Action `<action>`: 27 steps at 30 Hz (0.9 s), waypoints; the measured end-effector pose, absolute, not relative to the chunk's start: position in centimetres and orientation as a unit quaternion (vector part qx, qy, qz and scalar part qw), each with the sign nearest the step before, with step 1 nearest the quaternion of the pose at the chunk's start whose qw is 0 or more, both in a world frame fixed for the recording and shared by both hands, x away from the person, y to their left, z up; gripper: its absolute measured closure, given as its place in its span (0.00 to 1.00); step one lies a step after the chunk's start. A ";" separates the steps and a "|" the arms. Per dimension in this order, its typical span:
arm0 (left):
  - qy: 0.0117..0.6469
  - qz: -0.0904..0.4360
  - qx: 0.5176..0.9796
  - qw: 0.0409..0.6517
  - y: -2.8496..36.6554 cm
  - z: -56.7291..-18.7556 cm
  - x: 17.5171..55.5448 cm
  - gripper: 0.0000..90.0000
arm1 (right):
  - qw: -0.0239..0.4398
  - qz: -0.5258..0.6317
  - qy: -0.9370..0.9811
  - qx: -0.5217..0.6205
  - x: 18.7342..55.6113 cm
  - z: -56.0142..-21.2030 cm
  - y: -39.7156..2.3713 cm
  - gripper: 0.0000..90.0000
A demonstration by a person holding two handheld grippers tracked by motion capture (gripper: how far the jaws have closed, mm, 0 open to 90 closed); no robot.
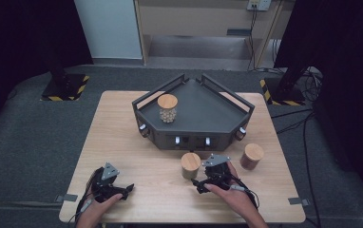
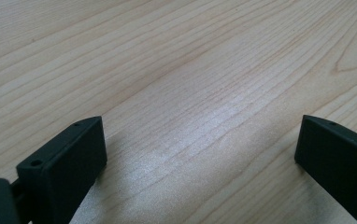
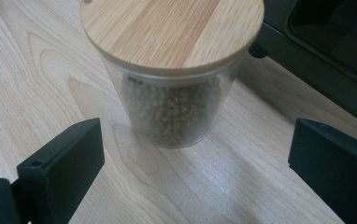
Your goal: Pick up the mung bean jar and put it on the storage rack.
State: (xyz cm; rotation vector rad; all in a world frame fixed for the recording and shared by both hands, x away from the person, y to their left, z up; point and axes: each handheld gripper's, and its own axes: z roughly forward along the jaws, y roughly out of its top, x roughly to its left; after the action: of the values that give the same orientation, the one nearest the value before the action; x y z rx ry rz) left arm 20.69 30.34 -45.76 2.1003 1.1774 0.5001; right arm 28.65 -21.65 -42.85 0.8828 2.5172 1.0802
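My right gripper (image 3: 193,154) gapes wide before the jar (image 3: 172,70), gripping nothing. Glass looks slick and breakable, so I'd clamp its wall below the lid (image 3: 172,30). Left gripper (image 2: 200,158) idles open.

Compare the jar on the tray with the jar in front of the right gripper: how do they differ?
The tray jar stands on the dark tray; the front jar stands on the table. The tray jar holds pale round pieces; the front jar holds greenish grains. Both are upright, with wooden lids.

Black tray (image 1: 196,124) (walled) blocks passage behind the jar (image 1: 190,165).
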 end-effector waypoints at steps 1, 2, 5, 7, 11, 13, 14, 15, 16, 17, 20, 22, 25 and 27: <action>0.451 0.192 0.805 0.335 30.3 -45.8 20.7 0.01 | 0.131 0.372 0.867 0.304 28.7 -42.8 -21.6 0.04; 0.451 0.192 0.805 0.335 30.3 -45.8 20.7 0.01 | 0.131 0.373 0.867 0.305 28.7 -42.8 -21.6 0.04; 0.451 0.192 0.805 0.335 30.3 -45.8 20.7 0.01 | 0.130 0.373 0.867 0.304 28.9 -42.7 -21.4 0.04; 0.451 0.192 0.805 0.335 30.3 -45.8 20.7 0.01 | 0.130 0.372 0.867 0.303 28.9 -42.7 -21.2 0.04; 0.451 0.192 0.805 0.335 30.3 -45.8 20.7 0.01 | 0.129 0.374 0.868 0.302 29.2 -42.6 -20.8 0.04; 0.451 0.191 0.805 0.335 30.3 -45.8 20.7 0.01 | 0.128 0.374 0.868 0.301 29.3 -42.5 -20.7 0.04; 0.451 0.191 0.805 0.335 30.3 -45.8 20.7 0.01 | 0.128 0.374 0.868 0.300 29.3 -42.5 -20.6 0.05; 0.451 0.191 0.805 0.335 30.3 -45.8 20.7 0.01 | 0.128 0.375 0.868 0.300 29.3 -42.5 -20.5 0.05; 0.451 0.192 0.805 0.335 30.3 -45.8 20.7 0.01 | 0.128 0.374 0.868 0.301 29.4 -42.5 -20.4 0.05; 0.451 0.191 0.805 0.335 30.3 -45.8 20.7 0.01 | 0.128 0.374 0.868 0.301 29.4 -42.5 -20.3 0.05; 0.451 0.191 0.805 0.335 30.3 -45.8 20.7 0.01 | 0.126 0.373 0.868 0.302 29.5 -42.6 -20.2 0.06; 0.451 0.191 0.805 0.335 30.3 -45.8 20.7 0.01 | 0.124 0.374 0.867 0.305 29.7 -42.7 -20.1 0.06; 0.451 0.191 0.806 0.334 30.3 -45.7 20.7 0.01 | 0.122 0.375 0.867 0.306 29.8 -42.8 -19.9 0.07; 0.451 0.191 0.806 0.334 30.3 -45.7 20.7 0.01 | 0.123 0.376 0.865 0.308 29.9 -42.9 -19.8 0.08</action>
State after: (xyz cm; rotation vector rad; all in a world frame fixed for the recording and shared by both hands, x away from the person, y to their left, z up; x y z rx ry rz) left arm 20.72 30.34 -45.73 2.1029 1.1767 0.4984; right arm 29.85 -19.80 -42.87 0.8993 2.5226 1.0981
